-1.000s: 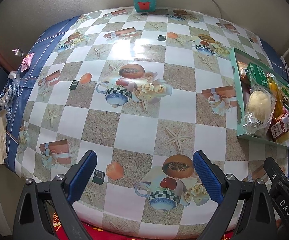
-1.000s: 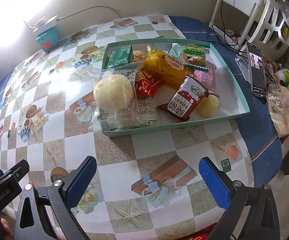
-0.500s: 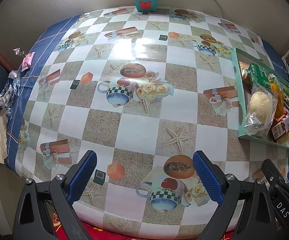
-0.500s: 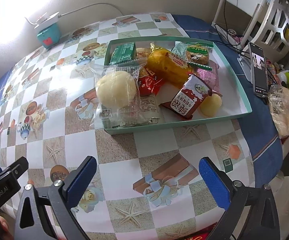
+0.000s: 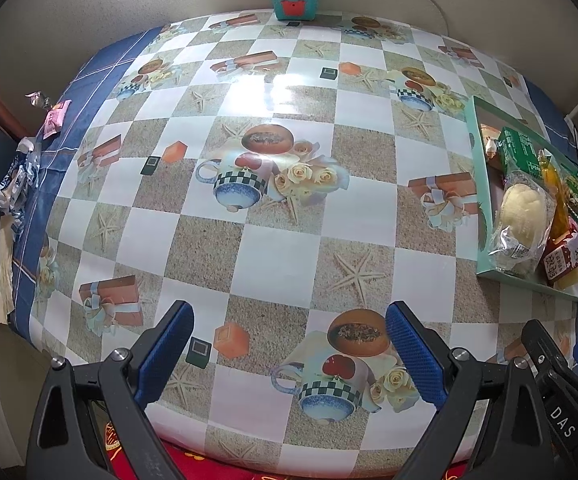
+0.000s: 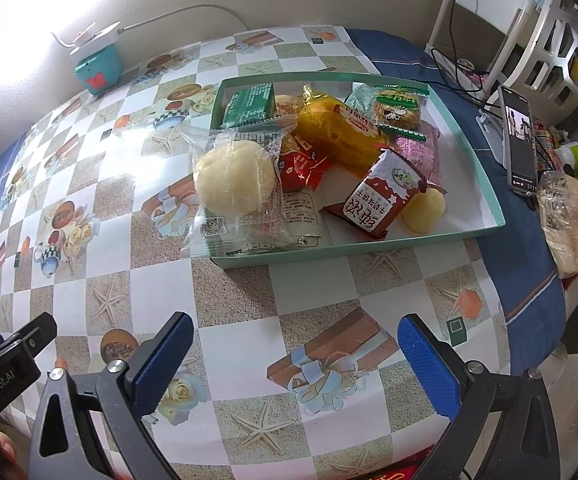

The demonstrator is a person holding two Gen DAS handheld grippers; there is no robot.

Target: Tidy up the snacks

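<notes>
Left wrist view: the left claw (image 5: 287,354) hangs released and empty over the worktop (image 5: 265,252). The tray (image 5: 476,184) has slid slightly toward the right frame edge.

Right wrist view: the right claw (image 6: 295,364) is released. The snacks (image 6: 329,160) lie piled in the tray at upper centre, now marginally nearer. Both stages fit: sorted or awaiting sorting.

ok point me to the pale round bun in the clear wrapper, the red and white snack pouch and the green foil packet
pale round bun in clear wrapper (image 6: 235,178), right wrist view, middle of the bun's domed top
red and white snack pouch (image 6: 381,200), right wrist view, centre of its printed front
green foil packet (image 6: 249,105), right wrist view, middle of its top face
</notes>
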